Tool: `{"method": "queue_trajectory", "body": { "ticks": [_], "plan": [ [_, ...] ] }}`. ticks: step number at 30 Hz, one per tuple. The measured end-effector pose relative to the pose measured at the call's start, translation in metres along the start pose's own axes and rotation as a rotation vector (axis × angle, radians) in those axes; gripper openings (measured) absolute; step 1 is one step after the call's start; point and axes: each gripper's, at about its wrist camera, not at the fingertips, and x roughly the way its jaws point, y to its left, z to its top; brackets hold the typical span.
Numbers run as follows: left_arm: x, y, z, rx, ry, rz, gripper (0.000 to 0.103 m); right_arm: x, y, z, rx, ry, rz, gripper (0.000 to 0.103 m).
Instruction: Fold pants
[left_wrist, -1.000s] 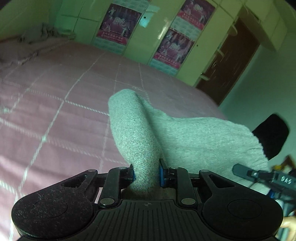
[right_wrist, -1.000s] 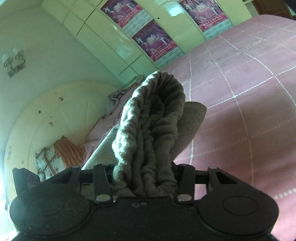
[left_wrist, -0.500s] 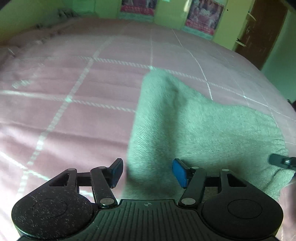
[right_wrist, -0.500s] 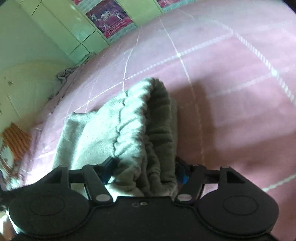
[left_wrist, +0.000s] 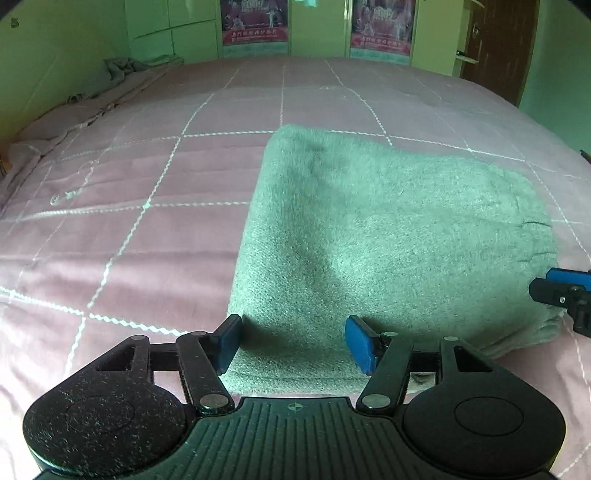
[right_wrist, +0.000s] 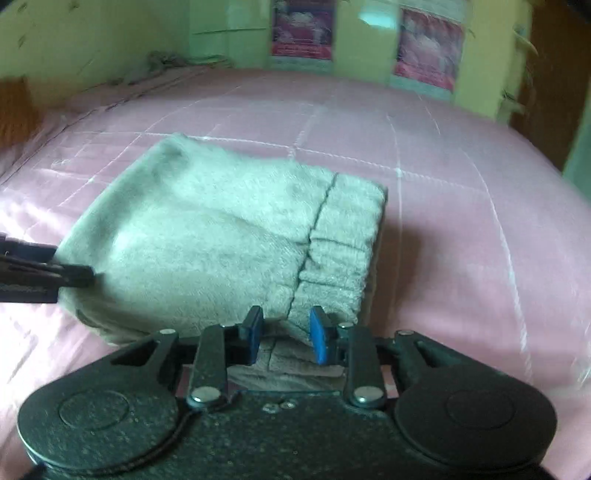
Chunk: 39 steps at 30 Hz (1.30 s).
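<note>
The grey fleece pants (left_wrist: 388, 236) lie folded in a flat bundle on the pink quilted bed (left_wrist: 129, 221). My left gripper (left_wrist: 293, 341) is open, its blue pads on either side of the bundle's near left edge, holding nothing. In the right wrist view the pants (right_wrist: 207, 236) show their ribbed waistband (right_wrist: 343, 251) at the right end. My right gripper (right_wrist: 284, 338) is open just in front of the waistband's near corner, with cloth between the pads but not pinched. The right gripper's tip shows at the left view's right edge (left_wrist: 565, 295); the left gripper shows at the right view's left edge (right_wrist: 40, 273).
The bed spreads wide around the bundle. A crumpled grey blanket (left_wrist: 125, 68) lies at the far left by the headboard wall. Green wardrobe doors with posters (left_wrist: 255, 22) stand behind the bed, and a dark brown door (left_wrist: 498, 48) at the far right.
Both grippers lowered the folded pants onto the bed and opened, letting go. The bundle now lies flat, and both grippers have drawn back slightly to its near edge.
</note>
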Motion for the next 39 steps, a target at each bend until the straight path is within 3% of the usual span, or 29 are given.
{"method": "queue_trajectory", "body": {
  "ticks": [3,6,9,14,18,22,27,30,36,39],
  "plan": [
    [-0.001,0.001,0.005,-0.007,0.004,0.011,0.061,-0.008,0.004,0.013,0.004,0.001,0.004,0.030],
    [0.000,-0.003,0.005,-0.007,0.009,0.022,0.061,-0.025,0.014,0.020,0.000,-0.084,0.001,0.032],
    [-0.007,-0.008,0.009,-0.004,-0.002,0.018,0.061,-0.002,0.012,0.013,-0.015,0.043,0.007,0.032],
    [-0.003,-0.014,0.031,0.026,-0.044,0.013,0.061,-0.017,0.004,0.030,0.029,-0.048,0.053,0.031],
    [0.010,-0.026,0.055,0.056,-0.066,0.025,0.061,-0.015,0.000,0.053,0.000,-0.087,0.011,0.031],
    [0.035,-0.032,0.071,0.061,-0.035,0.043,0.061,0.016,-0.005,0.071,0.002,-0.089,-0.034,0.032],
    [0.064,-0.035,0.067,0.073,0.018,0.050,0.061,0.060,-0.016,0.061,0.018,0.012,-0.065,0.034],
    [0.064,-0.036,0.067,0.077,0.020,0.051,0.061,0.065,-0.024,0.057,0.071,0.013,-0.047,0.034],
    [0.051,-0.036,0.066,0.072,0.033,0.045,0.061,0.054,-0.026,0.059,0.084,0.018,-0.042,0.037],
    [0.040,-0.035,0.059,0.059,0.031,0.030,0.061,0.030,-0.019,0.057,0.098,-0.041,-0.021,0.037]
  ]
}}
